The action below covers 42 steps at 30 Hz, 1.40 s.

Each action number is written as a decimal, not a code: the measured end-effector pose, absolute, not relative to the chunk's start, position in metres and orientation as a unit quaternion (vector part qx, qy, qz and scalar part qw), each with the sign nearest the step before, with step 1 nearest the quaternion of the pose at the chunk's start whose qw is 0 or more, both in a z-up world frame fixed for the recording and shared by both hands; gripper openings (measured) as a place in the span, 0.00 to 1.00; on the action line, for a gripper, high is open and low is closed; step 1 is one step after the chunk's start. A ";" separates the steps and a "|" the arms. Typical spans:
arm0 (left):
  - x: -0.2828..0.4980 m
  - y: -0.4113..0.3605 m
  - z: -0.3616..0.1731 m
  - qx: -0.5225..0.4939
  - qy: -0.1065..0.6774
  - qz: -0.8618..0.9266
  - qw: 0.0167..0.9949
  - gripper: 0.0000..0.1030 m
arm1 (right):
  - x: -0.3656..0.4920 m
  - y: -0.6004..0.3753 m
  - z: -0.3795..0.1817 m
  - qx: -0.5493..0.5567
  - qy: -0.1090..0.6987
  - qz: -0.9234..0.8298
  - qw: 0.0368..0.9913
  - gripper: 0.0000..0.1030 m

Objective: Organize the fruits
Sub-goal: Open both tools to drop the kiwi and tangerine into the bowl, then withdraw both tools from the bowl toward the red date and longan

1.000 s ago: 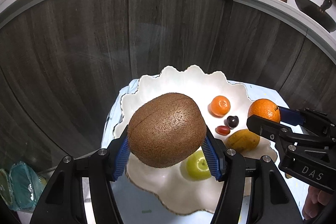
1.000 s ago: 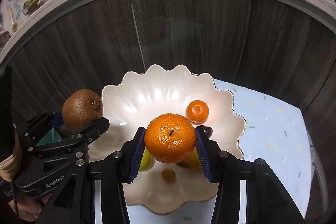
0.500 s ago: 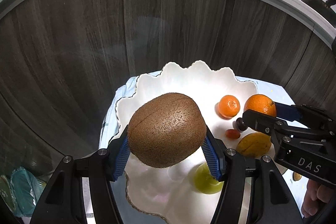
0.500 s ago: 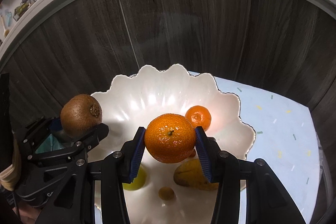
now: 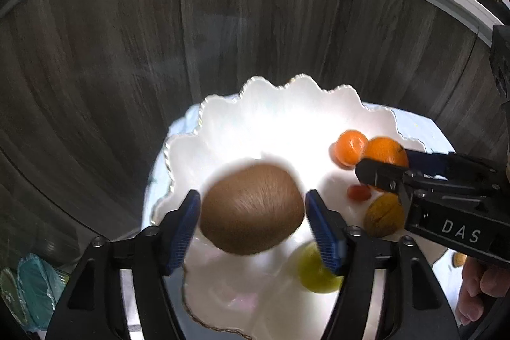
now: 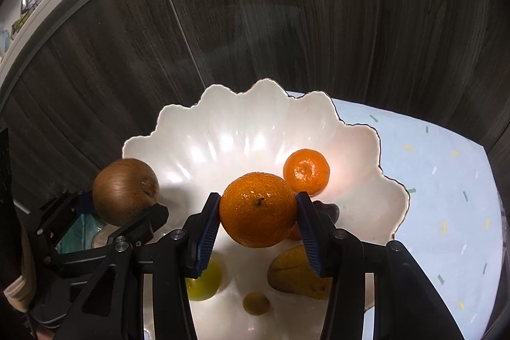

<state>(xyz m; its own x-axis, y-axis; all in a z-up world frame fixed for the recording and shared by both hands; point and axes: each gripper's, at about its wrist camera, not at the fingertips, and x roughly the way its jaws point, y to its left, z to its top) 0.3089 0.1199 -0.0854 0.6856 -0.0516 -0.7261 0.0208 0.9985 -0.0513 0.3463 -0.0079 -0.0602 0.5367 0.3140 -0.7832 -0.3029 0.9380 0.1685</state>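
Over the bowl [image 5: 223, 117]: left tongs [image 5: 251, 212] spread wide, kiwi [image 5: 251, 209] loose between them. Right tongs [image 6: 258, 212] clamp the orange [image 6: 258, 209]; lower it near the bowl's middle before opening.

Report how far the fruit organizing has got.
Done: a mandarin, a green fruit and a yellowish fruit lie in the bowl. In hand: the left gripper is open around the blurred kiwi; the right gripper clamps an orange above the bowl. Left: both must settle inside.
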 end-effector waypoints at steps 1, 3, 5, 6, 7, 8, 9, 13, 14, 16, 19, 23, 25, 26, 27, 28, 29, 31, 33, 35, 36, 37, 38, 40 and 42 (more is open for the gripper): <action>0.307 0.118 -0.084 -0.010 0.389 -0.014 0.921 0.80 | 0.346 -0.009 -0.061 0.007 0.448 0.176 0.876 0.48; 0.305 0.117 -0.080 -0.005 0.382 -0.013 0.924 0.84 | 0.344 -0.011 -0.059 0.009 0.445 0.171 0.879 0.56; 0.304 0.118 -0.078 -0.006 0.381 -0.014 0.925 0.84 | 0.342 -0.014 -0.056 0.009 0.438 0.165 0.884 0.71; 0.303 0.118 -0.077 -0.004 0.379 -0.012 0.925 0.85 | 0.341 -0.015 -0.055 0.010 0.436 0.162 0.885 0.74; 0.302 0.118 -0.075 -0.002 0.376 -0.011 0.927 0.87 | 0.339 -0.016 -0.054 0.010 0.433 0.159 0.887 0.76; 0.301 0.117 -0.073 0.000 0.373 -0.011 0.928 0.89 | 0.339 -0.017 -0.054 0.010 0.432 0.158 0.888 0.76; 0.300 0.117 -0.072 0.002 0.371 -0.010 0.929 0.92 | 0.337 -0.018 -0.052 0.010 0.431 0.156 0.889 0.77; 0.294 0.114 -0.065 0.009 0.363 -0.005 0.932 0.97 | 0.332 -0.022 -0.048 0.012 0.427 0.151 0.892 0.79; 0.293 0.114 -0.064 0.007 0.362 -0.005 0.932 0.97 | 0.331 -0.023 -0.046 0.013 0.425 0.149 0.893 0.80; 0.290 0.113 -0.062 0.006 0.361 -0.003 0.933 0.98 | 0.328 -0.025 -0.043 0.013 0.420 0.143 0.896 0.81; 0.284 0.112 -0.058 0.004 0.360 -0.001 0.933 0.98 | 0.323 -0.028 -0.038 0.013 0.413 0.136 0.900 0.81; 0.276 0.108 -0.051 0.001 0.357 -0.003 0.934 0.98 | 0.316 -0.034 -0.030 0.016 0.403 0.133 0.905 0.81; 0.272 0.106 -0.047 0.002 0.355 -0.005 0.935 0.99 | 0.310 -0.037 -0.025 0.017 0.397 0.131 0.908 0.81; 0.270 0.104 -0.046 0.003 0.354 -0.006 0.935 0.99 | 0.308 -0.038 -0.023 0.017 0.395 0.132 0.909 0.81; 0.267 0.102 -0.044 0.003 0.352 -0.007 0.936 0.99 | 0.305 -0.040 -0.020 0.016 0.392 0.131 0.911 0.81; 0.265 0.101 -0.042 0.003 0.351 -0.009 0.936 0.99 | 0.302 -0.042 -0.017 0.016 0.388 0.130 0.912 0.81; 0.263 0.099 -0.041 0.004 0.350 -0.010 0.937 0.99 | 0.299 -0.043 -0.016 0.015 0.386 0.129 0.913 0.81; 0.258 0.095 -0.038 0.005 0.349 -0.012 0.937 0.99 | 0.294 -0.047 -0.012 0.013 0.381 0.128 0.915 0.81; 0.252 0.088 -0.034 0.007 0.346 -0.015 0.938 0.99 | 0.287 -0.053 -0.007 0.013 0.376 0.126 0.918 0.81; 0.247 0.082 -0.031 0.009 0.344 -0.016 0.939 0.99 | 0.280 -0.060 -0.004 0.012 0.372 0.123 0.920 0.81; 0.243 0.078 -0.029 0.011 0.343 -0.017 0.939 0.99 | 0.278 -0.064 -0.002 0.013 0.371 0.121 0.921 0.81; 0.240 0.075 -0.028 0.012 0.341 -0.018 0.940 0.99 | 0.275 -0.068 0.000 0.016 0.369 0.120 0.921 0.81; 0.238 0.072 -0.026 0.013 0.339 -0.019 0.940 0.99 | 0.272 -0.072 0.001 0.017 0.368 0.119 0.922 0.81; 0.234 0.065 -0.023 0.017 0.337 -0.022 0.941 0.99 | 0.266 -0.079 0.003 0.017 0.366 0.116 0.923 0.81; 0.229 0.058 -0.020 0.018 0.333 -0.024 0.942 0.99 | 0.260 -0.086 0.004 0.018 0.364 0.113 0.924 0.81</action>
